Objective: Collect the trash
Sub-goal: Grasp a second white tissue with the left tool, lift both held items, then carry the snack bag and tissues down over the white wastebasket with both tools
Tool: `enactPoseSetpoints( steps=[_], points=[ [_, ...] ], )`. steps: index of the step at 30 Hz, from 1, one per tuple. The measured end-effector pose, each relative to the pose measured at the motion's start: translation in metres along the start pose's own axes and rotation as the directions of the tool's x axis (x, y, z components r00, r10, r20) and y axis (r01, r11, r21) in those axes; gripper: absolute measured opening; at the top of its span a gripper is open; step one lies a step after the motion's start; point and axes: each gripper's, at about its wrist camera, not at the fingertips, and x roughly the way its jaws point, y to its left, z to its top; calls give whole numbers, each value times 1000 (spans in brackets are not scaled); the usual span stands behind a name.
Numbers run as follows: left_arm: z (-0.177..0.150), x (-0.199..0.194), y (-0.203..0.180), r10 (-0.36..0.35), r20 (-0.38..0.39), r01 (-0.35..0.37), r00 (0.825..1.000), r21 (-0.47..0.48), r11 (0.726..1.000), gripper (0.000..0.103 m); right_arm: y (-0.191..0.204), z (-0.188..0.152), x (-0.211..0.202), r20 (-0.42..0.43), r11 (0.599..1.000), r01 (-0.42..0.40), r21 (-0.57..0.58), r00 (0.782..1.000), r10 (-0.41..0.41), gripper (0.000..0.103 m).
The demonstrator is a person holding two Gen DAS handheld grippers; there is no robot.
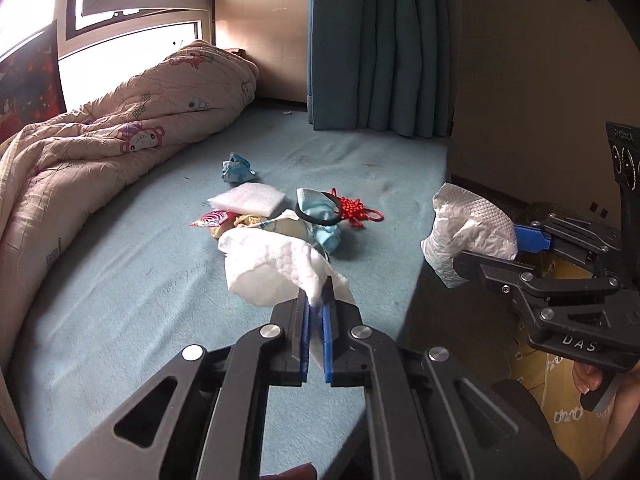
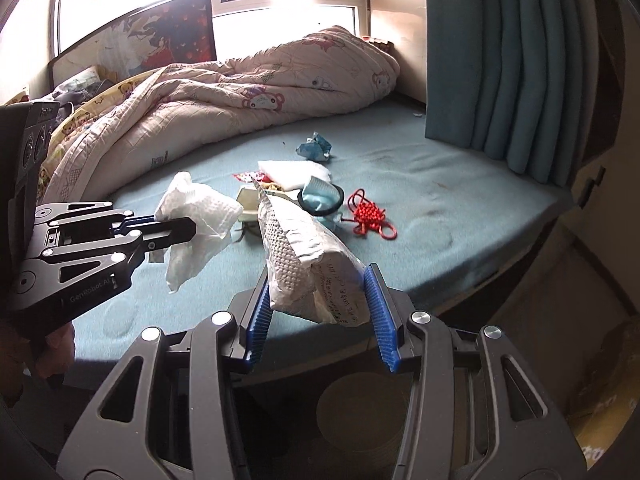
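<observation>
Step in hand: while both grippers carry trash lifted off the bed, I judge this the carry-off stage.
Left gripper: jaws nearly closed, pinching one crumpled white tissue above the sheet.
Pile on the bed: one blue paper wad, one white foam pad, one red snack wrapper, one black hair band, one red knot ornament.
Right gripper: jaws partly spread, gripping one white bubble mailer over the bed's edge.
Next move: I need a bin; none clearly shows.
</observation>
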Motion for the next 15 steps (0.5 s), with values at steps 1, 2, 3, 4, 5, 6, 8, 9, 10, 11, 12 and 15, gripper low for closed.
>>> enactPoseSetpoints(
  steps=[1,2,3,4,5,6,8,9,10,11,12,15],
  points=[
    [-5,-4,-7,-7,0,7,1000,6,1000,4,-1,-7,-6,-1,1000,3,3,1000,-3,41],
    [-11,-7,-14,-16,0,16,1000,15,1000,4,-1,-14,-12,-3,1000,4,7,1000,-4,41],
    [-16,-9,-22,-24,0,24,1000,27,999,4,-1,-21,-17,-6,1000,8,9,1000,-8,41],
    [-21,-11,-30,-32,0,32,999,40,999,4,-2,-28,-21,-10,1000,15,9,1000,-15,41],
    [-27,-11,-39,-42,-2,43,999,52,998,4,-3,-36,-25,-15,1000,27,10,1000,-27,41],
    [-32,-11,-49,-53,-5,53,999,64,997,4,-5,-44,-29,-21,999,36,14,999,-36,41],
    [-43,-8,-68,-72,-12,73,997,92,993,4,-11,-61,-35,-38,998,56,30,998,-54,41],
    [-50,-5,-78,-85,-19,86,996,100,991,4,-15,-69,-37,-48,997,68,39,997,-66,41],
    [-56,-2,-85,-102,-30,104,994,102,989,4,-19,-78,-38,-59,996,80,47,995,-77,41],
    [-62,2,-91,-119,-41,123,992,100,987,4,-24,-87,-39,-74,994,92,57,993,-88,41],
    [-68,7,-98,-135,-53,140,989,100,985,4,-29,-96,-39,-87,993,102,67,992,-96,41],
    [-82,24,-120,-168,-84,176,982,113,978,4,-47,-119,-33,-123,988,118,97,987,-105,41]
  ],
)
